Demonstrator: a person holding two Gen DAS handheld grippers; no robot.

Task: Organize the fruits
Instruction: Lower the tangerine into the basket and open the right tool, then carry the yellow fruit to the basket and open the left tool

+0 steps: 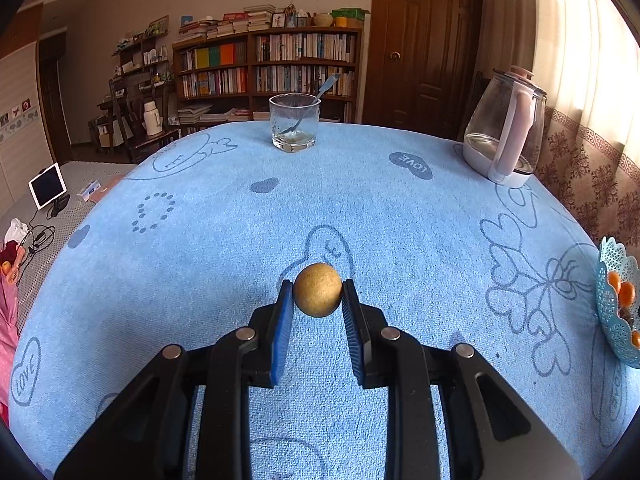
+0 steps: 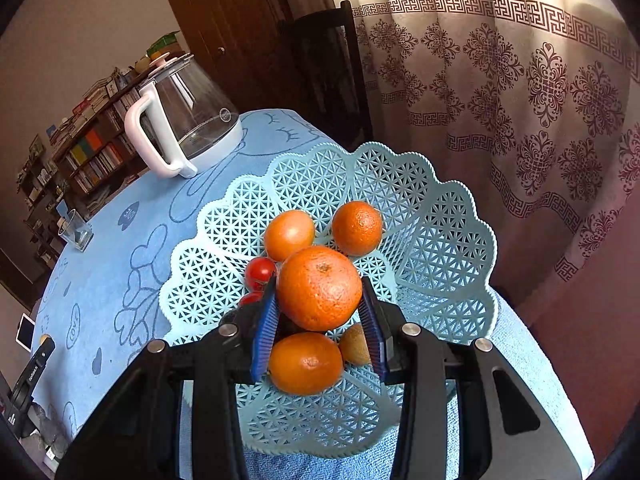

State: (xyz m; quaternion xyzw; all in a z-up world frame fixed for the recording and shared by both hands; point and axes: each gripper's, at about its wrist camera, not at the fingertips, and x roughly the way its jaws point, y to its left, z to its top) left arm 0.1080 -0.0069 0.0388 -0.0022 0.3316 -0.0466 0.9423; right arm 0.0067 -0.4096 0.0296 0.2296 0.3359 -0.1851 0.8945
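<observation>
The word "LOVE" is printed upside down in a dark blue oval (image 1: 411, 165) on the blue tablecloth (image 1: 360, 208), and again inside a heart outline (image 1: 25, 372) near its left edge.

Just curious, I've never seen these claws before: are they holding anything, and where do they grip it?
Yes. The left gripper pinches a small round brownish fruit by its sides. The right gripper clamps a large orange by its sides.

Fuzzy blue terry tablecloth (image 1: 400, 220), glossy latticed plastic basket (image 2: 452, 240), clear glass tumbler (image 1: 295, 122), dimpled orange (image 2: 319, 288)
</observation>
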